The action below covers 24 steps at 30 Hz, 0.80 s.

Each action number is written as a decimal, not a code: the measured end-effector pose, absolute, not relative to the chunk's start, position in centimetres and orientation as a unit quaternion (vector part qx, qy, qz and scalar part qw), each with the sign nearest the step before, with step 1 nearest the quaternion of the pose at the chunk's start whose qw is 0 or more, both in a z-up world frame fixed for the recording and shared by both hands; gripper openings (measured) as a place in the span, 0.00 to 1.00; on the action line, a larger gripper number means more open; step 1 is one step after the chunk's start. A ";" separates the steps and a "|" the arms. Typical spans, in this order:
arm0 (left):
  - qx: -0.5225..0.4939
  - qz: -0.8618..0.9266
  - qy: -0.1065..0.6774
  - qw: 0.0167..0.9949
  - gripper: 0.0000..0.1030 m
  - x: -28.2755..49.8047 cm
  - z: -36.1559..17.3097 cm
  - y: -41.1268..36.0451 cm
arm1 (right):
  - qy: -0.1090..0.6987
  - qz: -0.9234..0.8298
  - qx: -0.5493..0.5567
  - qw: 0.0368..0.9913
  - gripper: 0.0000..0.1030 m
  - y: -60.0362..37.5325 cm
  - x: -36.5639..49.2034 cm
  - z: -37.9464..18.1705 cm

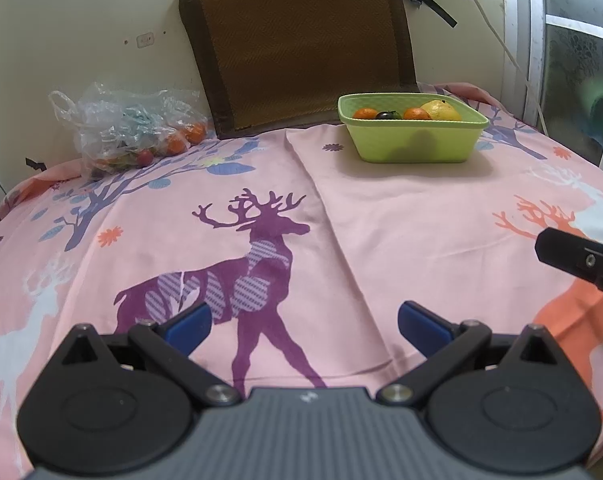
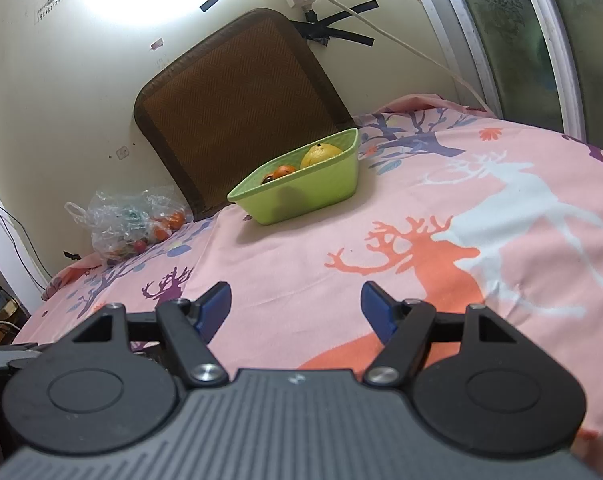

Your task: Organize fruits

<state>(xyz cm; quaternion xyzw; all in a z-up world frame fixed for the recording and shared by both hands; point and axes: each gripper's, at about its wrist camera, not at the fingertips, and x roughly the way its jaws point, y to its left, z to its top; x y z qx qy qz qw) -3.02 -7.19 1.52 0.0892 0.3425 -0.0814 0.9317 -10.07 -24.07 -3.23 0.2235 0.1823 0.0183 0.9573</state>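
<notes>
Pink deer-print bedding covers the bed, with a brown mat propped against the far wall. On the far right sits a green basket already holding two oranges, a dark fruit and a yellow one; on the far left, a clear plastic bag holds more fruit, probably the supply waiting to be sorted. Both sit well apart from the hands. The left gripper and right gripper hover near the bedding, fingers spread wide with nothing between them, seemingly readied for a reach.
</notes>
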 end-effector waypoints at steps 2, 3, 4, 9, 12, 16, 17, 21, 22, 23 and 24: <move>0.092 -0.081 0.340 0.932 1.00 -3.1 1.5 -7.3 | 0.181 0.018 0.224 0.958 0.72 -24.1 -10.1 -3.2; 0.094 -0.080 0.340 0.932 1.00 -3.1 1.6 -7.3 | 0.181 0.018 0.224 0.958 0.72 -24.2 -10.1 -3.1; 0.095 -0.080 0.339 0.932 1.00 -3.2 1.6 -7.4 | 0.181 0.018 0.224 0.958 0.72 -24.1 -10.1 -3.1; 0.103 -0.080 0.338 0.932 1.00 -3.2 1.5 -7.7 | 0.181 0.018 0.224 0.958 0.72 -24.1 -10.1 -3.2; 0.105 -0.082 0.340 0.931 1.00 -3.3 1.4 -7.8 | 0.180 0.018 0.224 0.958 0.72 -24.1 -10.2 -3.1; 0.096 -0.090 0.340 0.931 1.00 -3.2 1.7 -7.7 | 0.178 0.017 0.226 0.958 0.72 -24.3 -10.2 -3.0; 0.090 -0.091 0.339 0.932 1.00 -3.1 1.9 -7.5 | 0.178 0.016 0.227 0.957 0.72 -24.3 -10.2 -3.1; 0.065 -0.102 0.325 0.938 1.00 -2.2 3.0 -6.6 | 0.181 0.013 0.225 0.957 0.72 -24.4 -10.2 -3.1; 0.061 -0.108 0.323 0.938 1.00 -1.8 3.3 -6.5 | 0.182 0.013 0.224 0.958 0.72 -24.3 -10.2 -3.1; 0.057 -0.113 0.319 0.939 1.00 -1.5 3.6 -6.4 | 0.182 0.012 0.222 0.958 0.72 -24.3 -10.2 -3.1; 0.054 -0.118 0.312 0.941 1.00 -1.2 3.8 -6.3 | 0.183 0.010 0.219 0.958 0.72 -24.2 -10.1 -3.0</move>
